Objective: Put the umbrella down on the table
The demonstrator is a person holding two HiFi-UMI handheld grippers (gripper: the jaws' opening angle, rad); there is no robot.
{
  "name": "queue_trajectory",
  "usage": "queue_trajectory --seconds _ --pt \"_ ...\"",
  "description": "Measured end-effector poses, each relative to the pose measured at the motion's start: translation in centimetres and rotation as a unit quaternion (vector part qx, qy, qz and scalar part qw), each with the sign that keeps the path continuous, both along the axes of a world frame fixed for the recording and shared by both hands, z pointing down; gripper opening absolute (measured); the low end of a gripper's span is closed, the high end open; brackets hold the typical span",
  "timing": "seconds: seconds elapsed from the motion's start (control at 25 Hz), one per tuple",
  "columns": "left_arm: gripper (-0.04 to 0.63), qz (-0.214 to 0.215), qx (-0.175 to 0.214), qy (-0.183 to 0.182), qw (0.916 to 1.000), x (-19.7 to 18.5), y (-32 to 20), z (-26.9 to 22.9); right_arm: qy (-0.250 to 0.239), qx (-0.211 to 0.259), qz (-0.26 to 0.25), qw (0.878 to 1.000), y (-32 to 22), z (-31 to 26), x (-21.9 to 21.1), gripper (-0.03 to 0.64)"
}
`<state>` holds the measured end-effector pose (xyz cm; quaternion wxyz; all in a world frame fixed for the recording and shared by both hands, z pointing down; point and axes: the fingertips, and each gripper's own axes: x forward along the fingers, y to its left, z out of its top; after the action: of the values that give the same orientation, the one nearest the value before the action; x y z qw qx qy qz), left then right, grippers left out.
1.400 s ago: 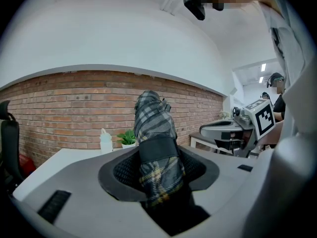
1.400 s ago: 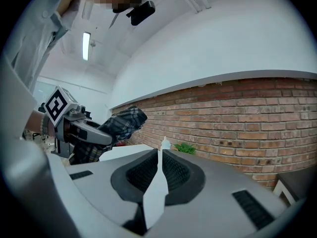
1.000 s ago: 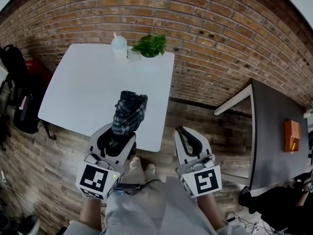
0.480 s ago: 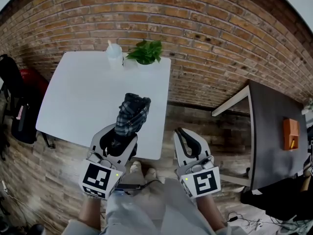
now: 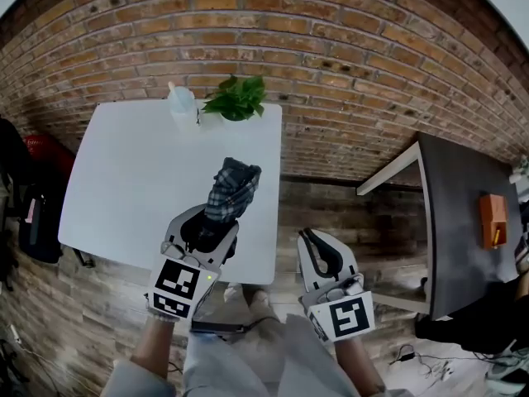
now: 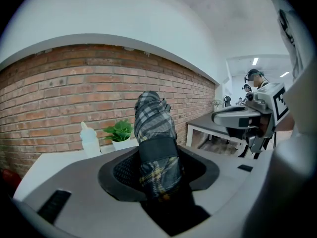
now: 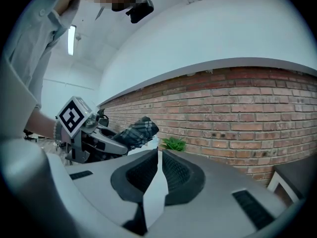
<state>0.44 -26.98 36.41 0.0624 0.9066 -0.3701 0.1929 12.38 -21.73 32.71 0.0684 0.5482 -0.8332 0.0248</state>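
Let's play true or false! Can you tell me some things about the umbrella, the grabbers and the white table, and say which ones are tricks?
1. The left gripper holds the checked umbrella. True.
2. The umbrella lies flat on the white table. False: it is clamped in the jaws, tilted upward.
3. A green plant stands on the table by the brick wall. True.
4. The right gripper holds a bottle. False: its jaws are together and empty; the bottle stands beside the plant.

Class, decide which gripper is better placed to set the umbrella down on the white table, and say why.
Left. The left gripper is shut on the folded plaid umbrella, which hangs above the white table. The right gripper is shut, empty, and off the table's edge, over the floor.
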Motion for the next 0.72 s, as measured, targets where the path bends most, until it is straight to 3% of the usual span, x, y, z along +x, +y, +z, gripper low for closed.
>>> queue_trajectory --seconds 0.36,0.72 --pt "0.229 0.049 -0.044 -0.064 0.9957 2.6 -9.5 7.3 0.011 -0.025 0.026 0.999 -2.8 2.1 0.5 0.057" --pt "0.229 0.084 -0.091 -0.140 0.9824 5.1 -18.7 15.2 0.004 -0.028 0.059 0.998 -5.7 3.2 0.7 0.057"
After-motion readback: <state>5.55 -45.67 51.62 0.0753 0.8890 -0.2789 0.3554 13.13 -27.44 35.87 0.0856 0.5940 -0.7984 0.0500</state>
